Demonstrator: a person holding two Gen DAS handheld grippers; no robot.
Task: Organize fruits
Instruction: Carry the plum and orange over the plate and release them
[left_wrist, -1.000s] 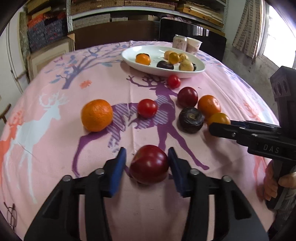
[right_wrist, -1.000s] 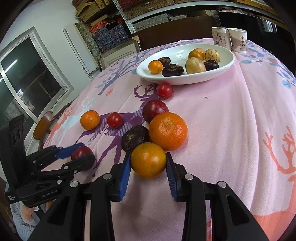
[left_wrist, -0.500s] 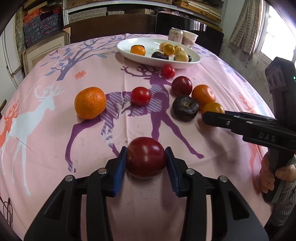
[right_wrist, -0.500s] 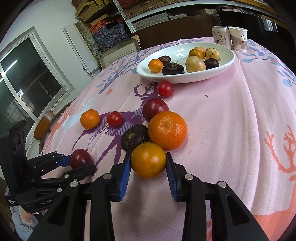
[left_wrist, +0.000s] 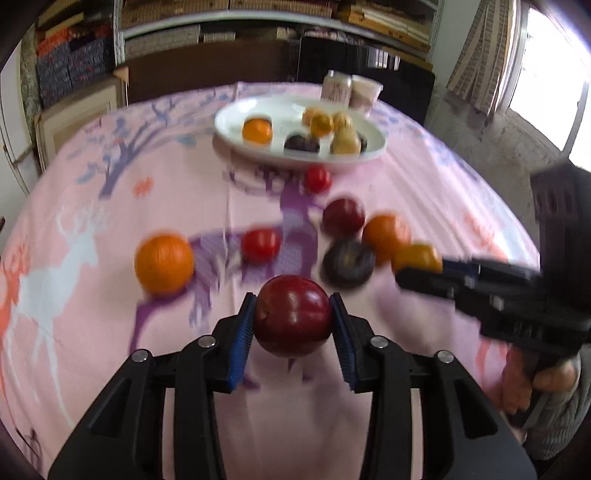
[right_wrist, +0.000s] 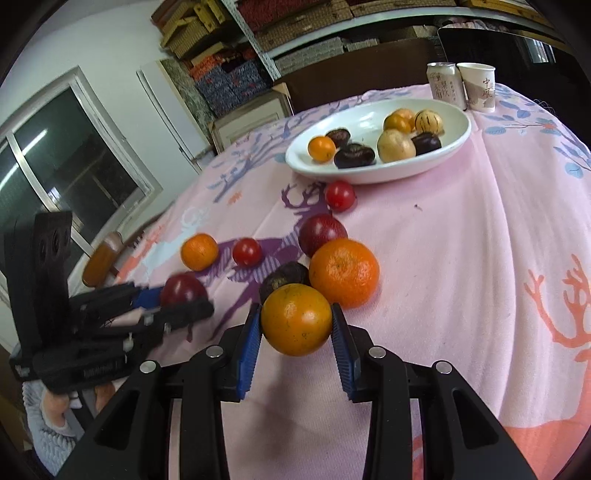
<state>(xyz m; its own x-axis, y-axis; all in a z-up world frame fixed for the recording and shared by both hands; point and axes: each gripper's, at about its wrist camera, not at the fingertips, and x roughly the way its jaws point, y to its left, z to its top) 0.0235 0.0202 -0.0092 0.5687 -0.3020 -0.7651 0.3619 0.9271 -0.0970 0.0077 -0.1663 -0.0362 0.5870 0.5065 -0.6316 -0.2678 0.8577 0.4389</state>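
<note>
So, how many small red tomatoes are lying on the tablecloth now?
2. One tomato lies just in front of the white plate; the other tomato lies right of the loose orange.

Loose fruit crowds the pink tablecloth (right_wrist: 461, 258) in front of the white plate (right_wrist: 456, 146): a cherry tomato (right_wrist: 340, 195) just before its near rim, then a dark red plum (right_wrist: 322, 233), a large orange (right_wrist: 344, 272) and a dark wrinkled fruit (right_wrist: 282, 278) packed close together. Left of the plate's approach, a small orange (right_wrist: 199, 252) and a second tomato (right_wrist: 246, 252) sit apart. Right of the plate's approach the cloth lies bare. A can (right_wrist: 445, 85) and paper cup (right_wrist: 479, 86) stand at the plate's far rim.
</note>
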